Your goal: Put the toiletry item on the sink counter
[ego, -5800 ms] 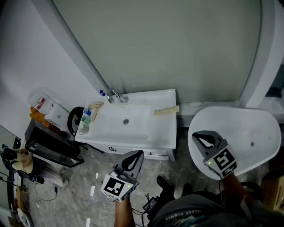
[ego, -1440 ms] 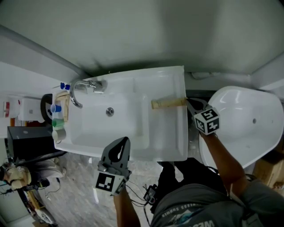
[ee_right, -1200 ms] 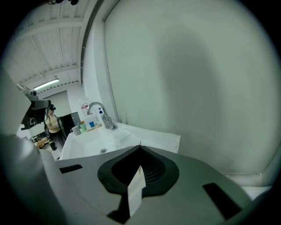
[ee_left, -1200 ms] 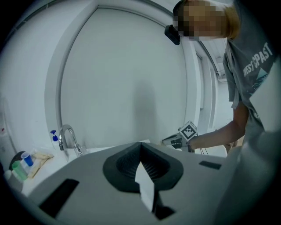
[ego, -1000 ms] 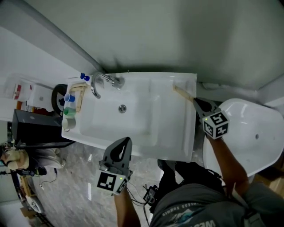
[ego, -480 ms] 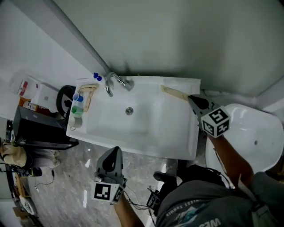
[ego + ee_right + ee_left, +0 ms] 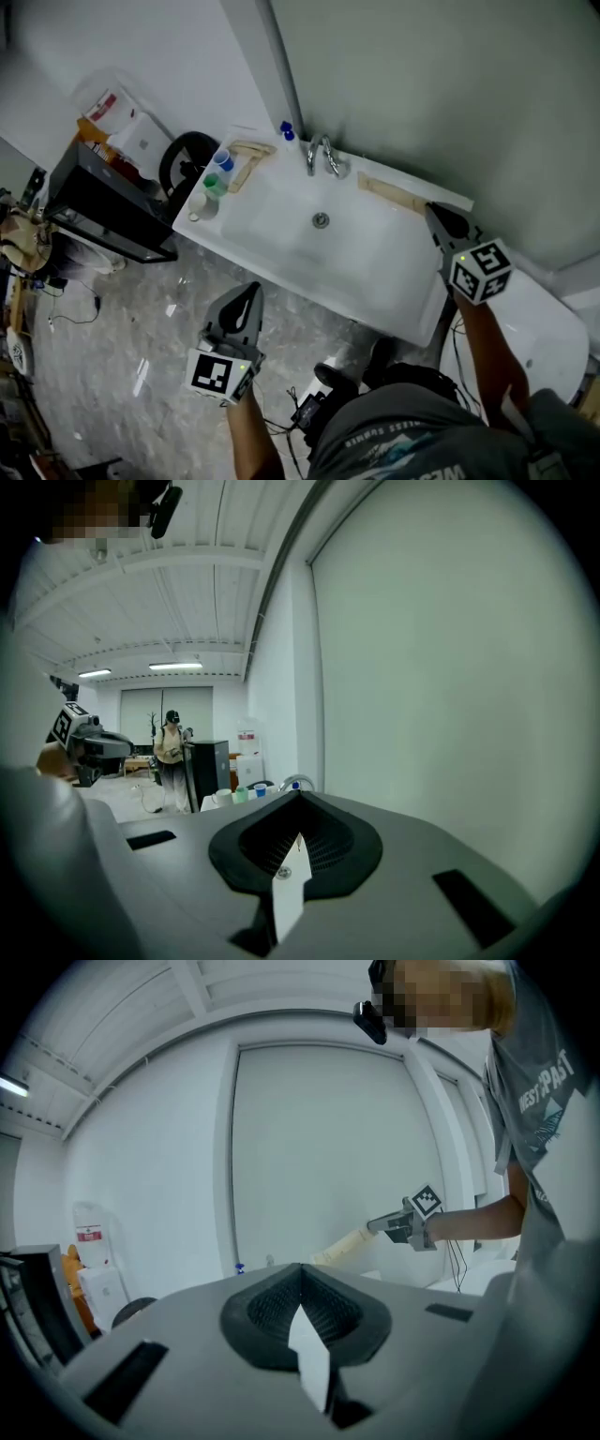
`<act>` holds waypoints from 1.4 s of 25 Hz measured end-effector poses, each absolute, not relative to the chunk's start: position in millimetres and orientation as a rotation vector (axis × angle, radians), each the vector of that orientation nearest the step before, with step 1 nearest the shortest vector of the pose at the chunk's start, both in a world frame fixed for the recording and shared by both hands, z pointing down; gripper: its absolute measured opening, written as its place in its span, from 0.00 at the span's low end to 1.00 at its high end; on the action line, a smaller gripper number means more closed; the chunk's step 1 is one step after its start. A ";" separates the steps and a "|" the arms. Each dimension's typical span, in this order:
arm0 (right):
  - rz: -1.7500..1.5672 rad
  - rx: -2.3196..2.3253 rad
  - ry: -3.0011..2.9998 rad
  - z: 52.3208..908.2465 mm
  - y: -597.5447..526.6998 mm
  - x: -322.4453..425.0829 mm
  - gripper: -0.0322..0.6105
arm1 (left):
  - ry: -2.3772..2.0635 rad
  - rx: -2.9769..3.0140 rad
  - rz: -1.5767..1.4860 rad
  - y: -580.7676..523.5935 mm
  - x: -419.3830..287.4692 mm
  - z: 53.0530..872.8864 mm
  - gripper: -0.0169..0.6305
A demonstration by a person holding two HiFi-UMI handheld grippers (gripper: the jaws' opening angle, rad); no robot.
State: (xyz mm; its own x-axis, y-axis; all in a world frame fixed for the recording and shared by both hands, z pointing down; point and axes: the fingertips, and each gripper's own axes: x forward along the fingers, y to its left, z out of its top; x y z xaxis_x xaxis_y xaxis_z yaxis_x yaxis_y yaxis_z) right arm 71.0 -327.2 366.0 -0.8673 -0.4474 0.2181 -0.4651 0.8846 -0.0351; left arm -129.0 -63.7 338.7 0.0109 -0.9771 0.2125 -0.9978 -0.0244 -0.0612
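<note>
Right gripper [image 7: 435, 214], right of centre in the head view: jaws closed on one end of the item [image 7: 392, 195], a long beige strip. The strip runs from the tips toward upper left, roughly along the sink's [image 7: 281, 246] back rim, toward the faucet [image 7: 321, 156]; it looks lifted clear. Left gripper [image 7: 251, 289], lower left over the floor: closed, empty, well apart. Judged next: right hand lowers and lays the strip flat.
</note>
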 end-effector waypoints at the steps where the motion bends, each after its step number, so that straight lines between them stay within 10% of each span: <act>1: 0.123 0.685 -2.859 362.0 -322.5 64.1 0.10 | -2.131 2.148 0.299 -57.8 -135.0 337.8 0.03; 35: 0.027 0.426 -2.974 308.4 -169.4 -117.7 0.10 | -2.353 1.993 0.298 122.0 -278.2 314.2 0.03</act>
